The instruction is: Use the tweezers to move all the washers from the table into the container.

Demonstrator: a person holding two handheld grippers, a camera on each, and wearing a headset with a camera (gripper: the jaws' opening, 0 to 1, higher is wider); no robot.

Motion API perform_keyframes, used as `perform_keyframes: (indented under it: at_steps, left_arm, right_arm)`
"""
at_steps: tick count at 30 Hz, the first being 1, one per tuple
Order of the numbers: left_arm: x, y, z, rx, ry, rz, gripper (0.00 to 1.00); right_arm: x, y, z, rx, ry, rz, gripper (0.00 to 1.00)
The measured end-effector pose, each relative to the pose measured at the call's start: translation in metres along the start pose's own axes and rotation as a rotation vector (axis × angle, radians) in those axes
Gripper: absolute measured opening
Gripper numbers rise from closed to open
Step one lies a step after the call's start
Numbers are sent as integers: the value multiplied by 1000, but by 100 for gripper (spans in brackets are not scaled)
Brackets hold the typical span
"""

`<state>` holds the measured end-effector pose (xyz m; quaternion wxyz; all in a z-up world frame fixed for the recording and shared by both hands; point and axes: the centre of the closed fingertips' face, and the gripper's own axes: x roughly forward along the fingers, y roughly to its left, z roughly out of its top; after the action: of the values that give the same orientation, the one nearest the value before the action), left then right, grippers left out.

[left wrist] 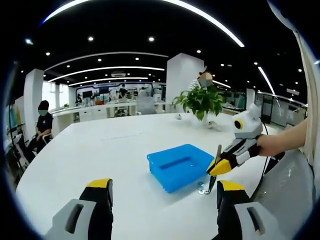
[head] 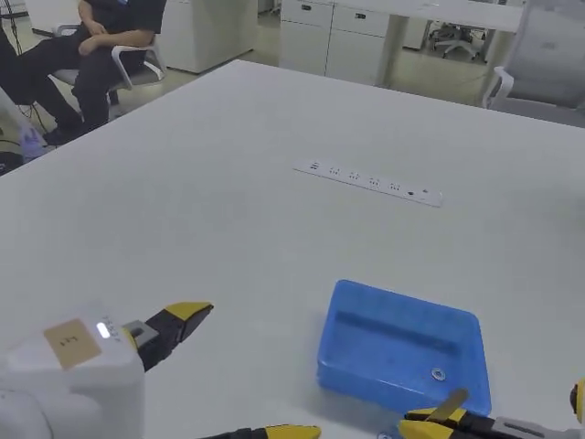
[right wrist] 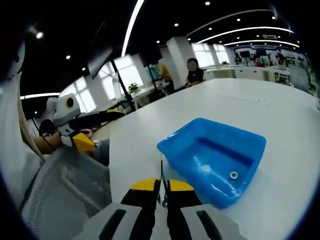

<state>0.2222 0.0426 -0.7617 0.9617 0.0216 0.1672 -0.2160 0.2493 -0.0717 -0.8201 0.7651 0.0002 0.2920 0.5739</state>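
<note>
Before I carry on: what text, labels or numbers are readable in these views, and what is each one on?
No text can be read in these views.
Tan sticker on the left tool: dark marks, too blurred to read.
Power strip on the table: small marks by the sockets, too small to read.
Blue container: no writing visible.

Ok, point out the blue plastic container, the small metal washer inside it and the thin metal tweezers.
Blue plastic container (head: 375,343): head view, bare floor inside.
Small metal washer (head: 438,373): head view, its ring, lying in the container.
Thin metal tweezers (left wrist: 218,154): left gripper view, upper shaft.
</note>
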Motion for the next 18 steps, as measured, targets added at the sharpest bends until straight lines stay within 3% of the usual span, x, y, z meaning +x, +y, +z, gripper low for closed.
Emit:
perform_keyframes:
  at_steps: [6, 18]
  left_arm:
    - [0, 0, 0, 2, 0, -1, 87]
    - [0, -1, -1, 7, 7, -5, 87]
  right_arm:
    - [1, 1, 1, -22, 1, 0, 3]
    - [5, 18, -9, -268, 89, 18, 4]
